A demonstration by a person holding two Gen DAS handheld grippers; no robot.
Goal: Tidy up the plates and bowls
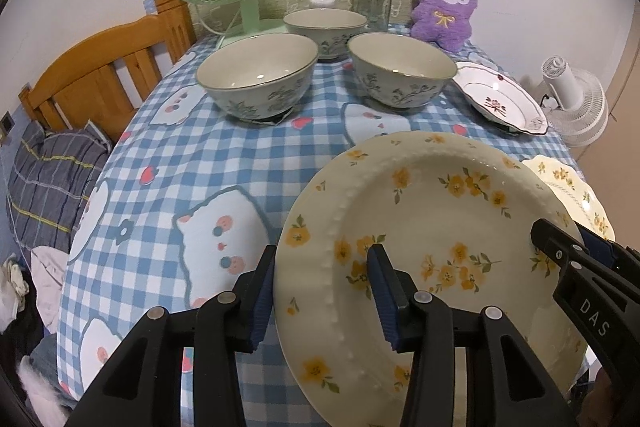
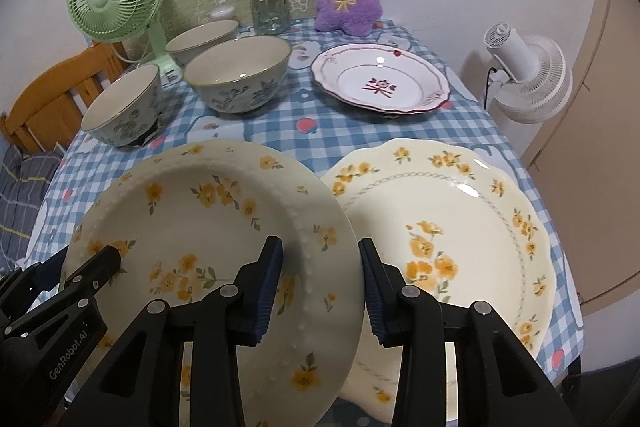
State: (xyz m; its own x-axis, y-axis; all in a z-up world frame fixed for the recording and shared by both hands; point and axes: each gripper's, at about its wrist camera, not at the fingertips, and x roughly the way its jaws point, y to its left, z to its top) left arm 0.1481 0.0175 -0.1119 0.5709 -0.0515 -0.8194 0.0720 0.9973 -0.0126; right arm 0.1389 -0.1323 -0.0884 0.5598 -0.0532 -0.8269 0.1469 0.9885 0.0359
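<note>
- Currently, the step in hand is the carrying of the beaded yellow-flower plate (image 2: 224, 227); both tools are clamped on it, one at each side.
- The left tool (image 1: 322, 293) grips the plate's left rim, one pad beneath the rim and one on the plate's face.
- The right tool (image 2: 320, 285) grips the right rim in the same manner, its jaws closed onto the edge.
- The plate is tilted and held clear of the checked table (image 1: 192, 163); its right edge overlaps the scalloped yellow-flower plate (image 2: 460, 227), which lies flat just beside it.
- Judged from this layout, the next move is to bring the held plate level over the scalloped plate and lower it to form a stack.
- Both tools should release together only once the plate is fully seated.
- Three floral bowls (image 1: 258, 79) and a red-pattern plate (image 2: 380, 83) stand farther back, not yet stacked.
</note>
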